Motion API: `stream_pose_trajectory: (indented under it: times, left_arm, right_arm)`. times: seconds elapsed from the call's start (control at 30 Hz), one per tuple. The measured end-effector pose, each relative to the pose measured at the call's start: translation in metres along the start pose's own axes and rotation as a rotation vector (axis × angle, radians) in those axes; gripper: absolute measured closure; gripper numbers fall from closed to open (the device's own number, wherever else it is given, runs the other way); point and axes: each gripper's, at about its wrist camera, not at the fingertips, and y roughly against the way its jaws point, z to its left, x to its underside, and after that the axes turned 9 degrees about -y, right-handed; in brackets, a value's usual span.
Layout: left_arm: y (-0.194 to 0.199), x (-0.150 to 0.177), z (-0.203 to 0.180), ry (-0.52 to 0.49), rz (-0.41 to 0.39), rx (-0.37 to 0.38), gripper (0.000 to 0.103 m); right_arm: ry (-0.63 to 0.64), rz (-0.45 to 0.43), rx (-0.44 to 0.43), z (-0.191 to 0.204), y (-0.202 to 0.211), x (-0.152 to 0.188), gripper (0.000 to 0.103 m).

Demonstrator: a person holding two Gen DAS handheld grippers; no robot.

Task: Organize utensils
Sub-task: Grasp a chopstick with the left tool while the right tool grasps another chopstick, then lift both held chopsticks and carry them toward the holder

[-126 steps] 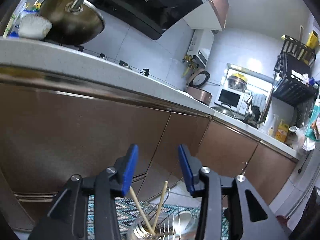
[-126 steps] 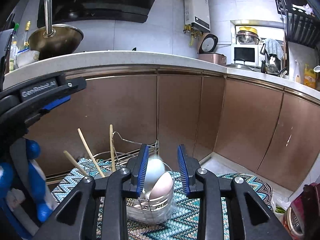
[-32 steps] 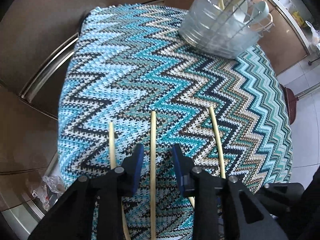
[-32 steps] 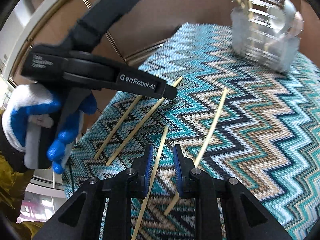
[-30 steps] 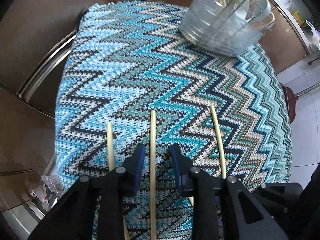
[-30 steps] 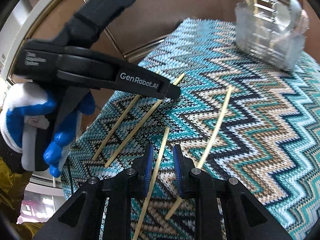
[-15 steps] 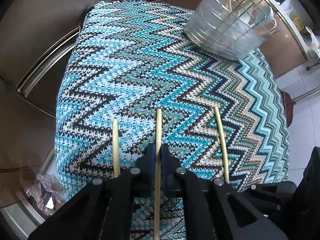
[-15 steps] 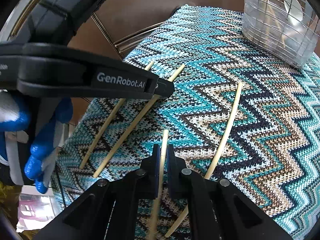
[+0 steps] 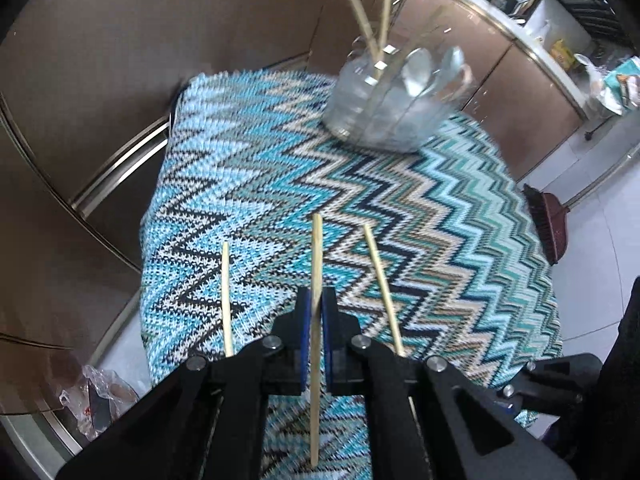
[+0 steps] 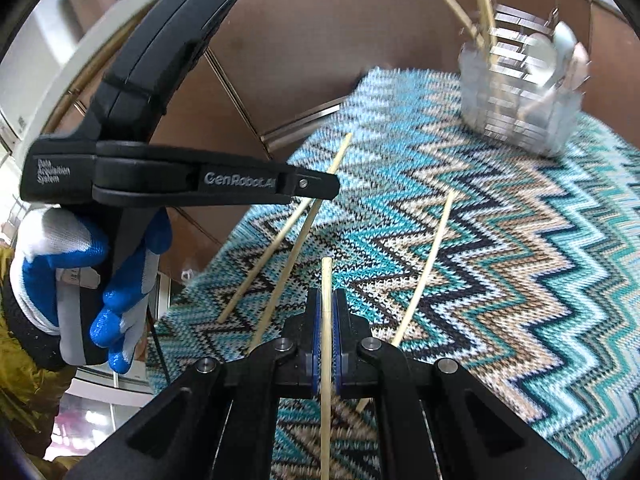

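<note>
Right, both grippers are pinching chopsticks: the left gripper (image 9: 315, 310) is clamping one chopstick (image 9: 316, 264), the right gripper (image 10: 327, 310) another chopstick (image 10: 326, 280), above the zigzag cloth (image 9: 460, 232); two loose sticks (image 9: 226, 292) are flanking them.

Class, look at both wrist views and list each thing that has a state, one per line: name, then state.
Left tool: shut on a chopstick.
Right tool: shut on another chopstick.
Loose chopsticks: lying flat on the zigzag cloth.
Utensil basket: upright, holding chopsticks and spoons.
</note>
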Motion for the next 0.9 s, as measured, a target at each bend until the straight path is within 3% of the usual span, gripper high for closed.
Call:
stream_pose_trajectory:
  times: [0.33, 0.9]
  left_arm:
    - [0.045, 0.019, -0.027, -0.046, -0.092, -0.041, 0.098]
    - [0.128, 0.061, -0.095, -0.145, -0.349, -0.227, 0.098]
  right_arm:
    - [-0.023, -0.132, -0.015, 0.006, 0.049, 0.016, 0.098]
    - [-0.016, -0.322, 0.018, 0.017, 0.117, 0.045, 0.098]
